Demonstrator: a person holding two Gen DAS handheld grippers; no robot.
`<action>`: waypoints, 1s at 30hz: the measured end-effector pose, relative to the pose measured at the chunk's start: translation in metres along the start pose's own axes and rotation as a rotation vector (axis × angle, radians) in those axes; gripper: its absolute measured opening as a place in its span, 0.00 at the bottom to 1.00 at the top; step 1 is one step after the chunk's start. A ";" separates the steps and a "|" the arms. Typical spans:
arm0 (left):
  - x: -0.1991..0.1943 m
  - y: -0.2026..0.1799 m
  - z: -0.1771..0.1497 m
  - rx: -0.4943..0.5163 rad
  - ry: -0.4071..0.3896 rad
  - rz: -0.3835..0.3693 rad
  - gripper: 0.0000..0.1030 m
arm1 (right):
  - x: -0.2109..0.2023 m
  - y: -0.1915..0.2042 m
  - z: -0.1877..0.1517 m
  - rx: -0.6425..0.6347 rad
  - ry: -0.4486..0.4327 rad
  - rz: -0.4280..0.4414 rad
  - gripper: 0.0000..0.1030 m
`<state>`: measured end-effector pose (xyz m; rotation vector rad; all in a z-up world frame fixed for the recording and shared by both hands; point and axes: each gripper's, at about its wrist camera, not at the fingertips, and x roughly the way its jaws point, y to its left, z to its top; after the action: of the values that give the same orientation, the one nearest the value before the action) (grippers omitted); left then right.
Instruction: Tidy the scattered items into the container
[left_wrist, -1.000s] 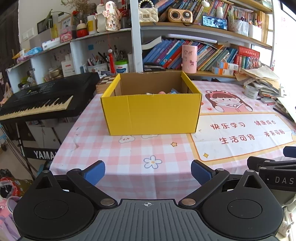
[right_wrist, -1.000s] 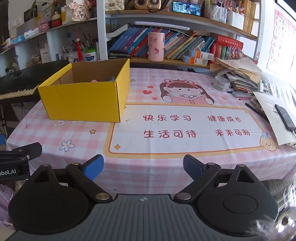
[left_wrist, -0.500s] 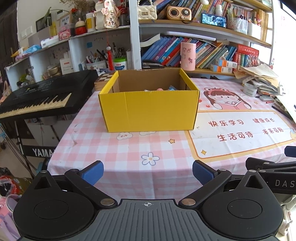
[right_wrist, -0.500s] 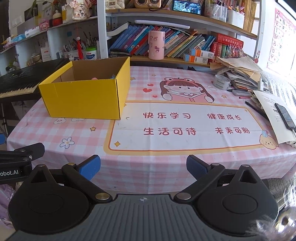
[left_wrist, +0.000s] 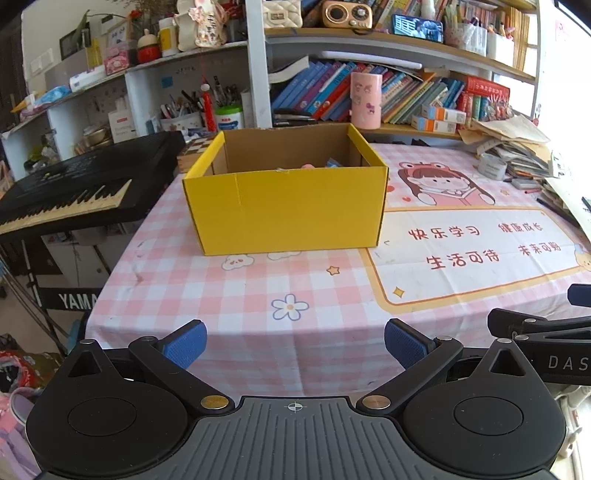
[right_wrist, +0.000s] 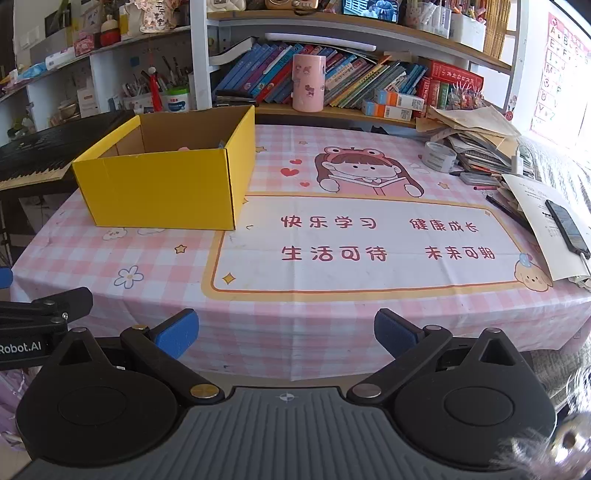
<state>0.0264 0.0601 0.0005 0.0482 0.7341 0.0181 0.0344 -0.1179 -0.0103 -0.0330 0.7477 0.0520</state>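
Two grippers hang at the near table edge, and I hold nothing in either: the left gripper (left_wrist: 294, 343) and the right gripper (right_wrist: 286, 334) both stand with ribbed blue pads spread wide. At 12 o'clock from my left camera sits the yellow cardboard box (left_wrist: 288, 210), rectangular, matte outside, raw brown inside, top open; it lies at 11 o'clock from my right. Something pink (left_wrist: 308, 166) and something blue peek over its front wall, too hidden to identify. The box rests on a glossy pink-checked tablecloth (left_wrist: 236, 295) printed with a cartoon girl (right_wrist: 364, 171) and red characters. At 9 o'clock, a black keyboard (left_wrist: 74, 188) sits just off the table. At 2 o'clock from my right, a tape roll (right_wrist: 439, 156), heaped papers (right_wrist: 476, 129) and a dark phone (right_wrist: 567, 229) crowd the far corner. A pink cylindrical cup (right_wrist: 308, 82) stands on the bookshelf behind.
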 end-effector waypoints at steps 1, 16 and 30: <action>0.000 0.000 0.000 0.003 0.001 -0.003 1.00 | 0.000 0.000 0.000 0.001 0.000 -0.002 0.99; 0.004 -0.002 0.002 0.011 0.005 -0.035 1.00 | 0.002 0.001 0.003 -0.003 0.001 -0.009 0.99; 0.008 0.000 0.003 -0.015 0.028 -0.056 1.00 | 0.005 0.001 0.003 -0.006 0.005 -0.008 0.99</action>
<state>0.0342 0.0603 -0.0030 0.0134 0.7633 -0.0298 0.0403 -0.1168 -0.0118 -0.0421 0.7524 0.0465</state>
